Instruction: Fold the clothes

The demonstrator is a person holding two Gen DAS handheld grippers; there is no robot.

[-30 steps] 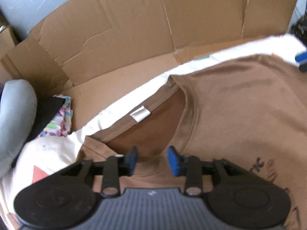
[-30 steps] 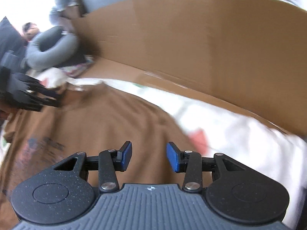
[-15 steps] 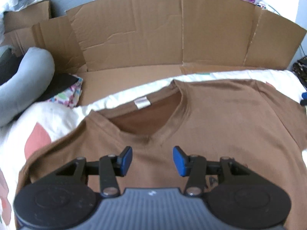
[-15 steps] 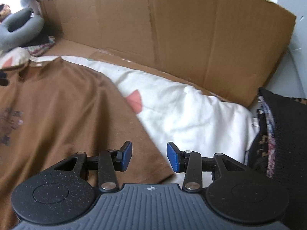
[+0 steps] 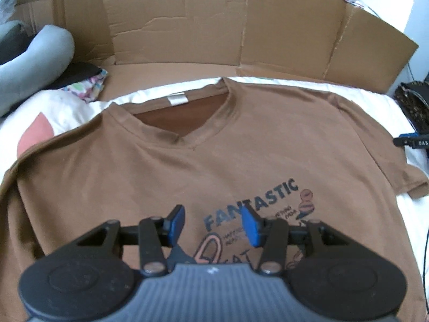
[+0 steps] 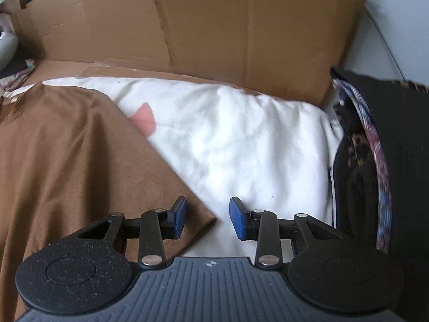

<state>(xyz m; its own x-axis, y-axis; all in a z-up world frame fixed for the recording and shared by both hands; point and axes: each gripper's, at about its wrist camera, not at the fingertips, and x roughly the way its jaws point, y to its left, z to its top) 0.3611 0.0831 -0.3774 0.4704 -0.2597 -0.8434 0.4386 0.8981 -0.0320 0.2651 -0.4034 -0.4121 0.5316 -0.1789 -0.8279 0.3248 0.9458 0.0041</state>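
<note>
A brown V-neck T-shirt (image 5: 166, 166) with a "FANTASTIC" print lies spread flat, front up, on a white bedsheet (image 5: 375, 99). My left gripper (image 5: 213, 224) hangs open above the chest print, holding nothing. In the right wrist view the shirt's right sleeve (image 6: 80, 161) lies on the white sheet (image 6: 241, 139). My right gripper (image 6: 207, 218) is open right over the sleeve's hem corner, with nothing between its fingers. The tip of the right gripper (image 5: 411, 141) shows at the left wrist view's right edge.
Brown cardboard panels (image 5: 214, 32) stand along the bed's far side. A grey neck pillow (image 5: 32, 56) and patterned cloth (image 5: 85, 87) lie at far left. A dark pile of clothing (image 6: 375, 161) sits at the right edge of the bed.
The left gripper has pulled back from the collar to above the chest print and opened wider. The right gripper has swung right to the sleeve's hem corner and also opened wider.
</note>
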